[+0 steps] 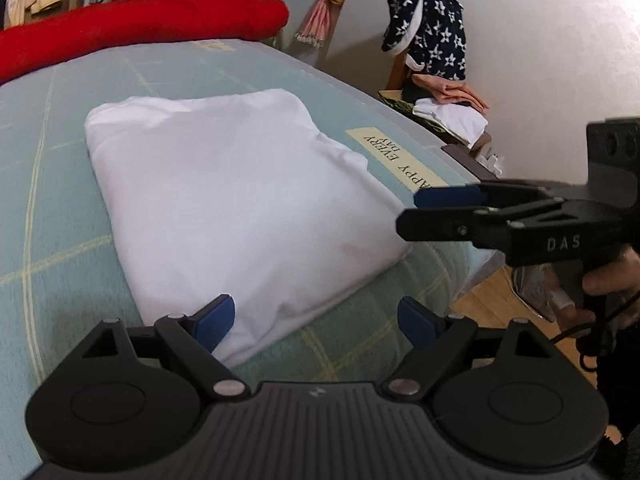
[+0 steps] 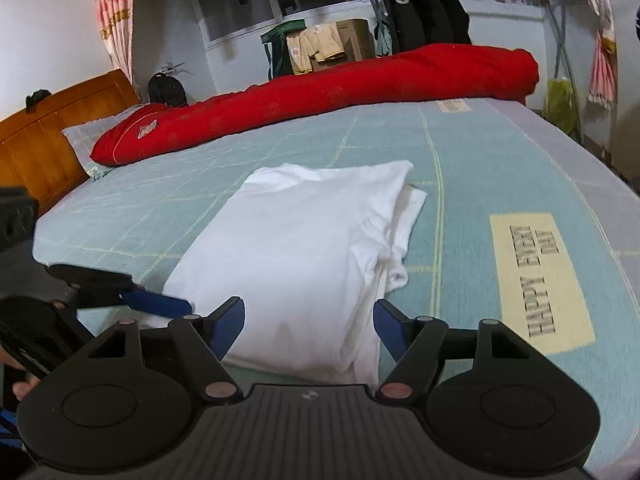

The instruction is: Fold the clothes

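Both grippers stood wide and empty at the near edge of a white garment (image 2: pixel 304 256) that lay folded into a compact rectangle on the bed (image 2: pixel 480 200). The left gripper (image 1: pixel 316 322) sat at the bundle's near corner, its left finger (image 1: pixel 216 316) just touching the cloth; the right gripper (image 2: pixel 308 328) straddled the near end, closer to the layered edges on its right. From the right wrist view the garment's long axis ran straight away from the tongs toward a red quilt (image 2: pixel 360 88) at the far side. Whether another fold was due or the piece was finished could not be told. Beyond the bed, more folded clothes (image 1: pixel 452 114) lay stacked near the wall.
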